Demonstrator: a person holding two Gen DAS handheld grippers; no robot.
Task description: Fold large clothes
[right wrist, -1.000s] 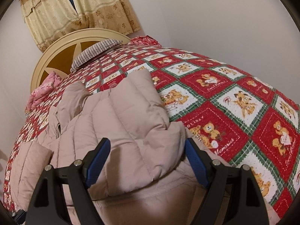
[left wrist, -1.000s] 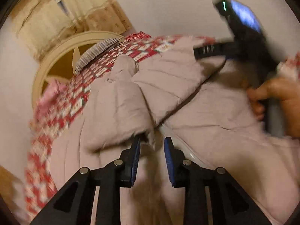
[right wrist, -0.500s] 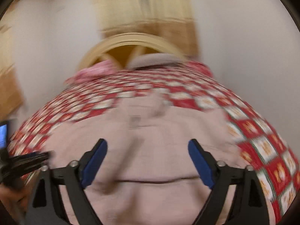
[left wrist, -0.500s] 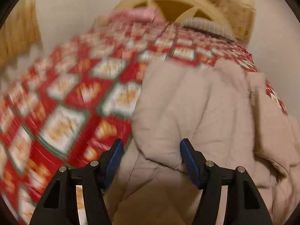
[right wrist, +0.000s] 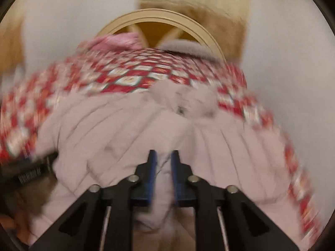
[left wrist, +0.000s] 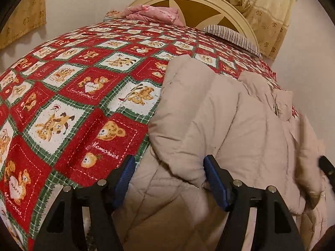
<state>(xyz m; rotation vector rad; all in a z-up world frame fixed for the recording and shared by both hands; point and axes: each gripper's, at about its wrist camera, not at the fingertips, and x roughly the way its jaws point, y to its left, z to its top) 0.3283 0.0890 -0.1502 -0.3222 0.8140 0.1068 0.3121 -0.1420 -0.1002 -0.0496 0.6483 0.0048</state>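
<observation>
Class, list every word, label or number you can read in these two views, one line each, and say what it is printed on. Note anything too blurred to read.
"Memories": red bear square of the quilt, left wrist view.
"HAPPY": white heart on a red quilt square.
"HAPPY" and "Memories": red quilt square at the lower left.
Other quilt squares carry script too small to read.
Padded beige coat: no text visible.
Right wrist view: too blurred, nothing readable.

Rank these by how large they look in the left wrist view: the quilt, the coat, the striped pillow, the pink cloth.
1. quilt
2. coat, which lies nearer the camera, so its true size against the quilt is unsure
3. and 4. striped pillow and pink cloth look alike; I do not rank them.
</observation>
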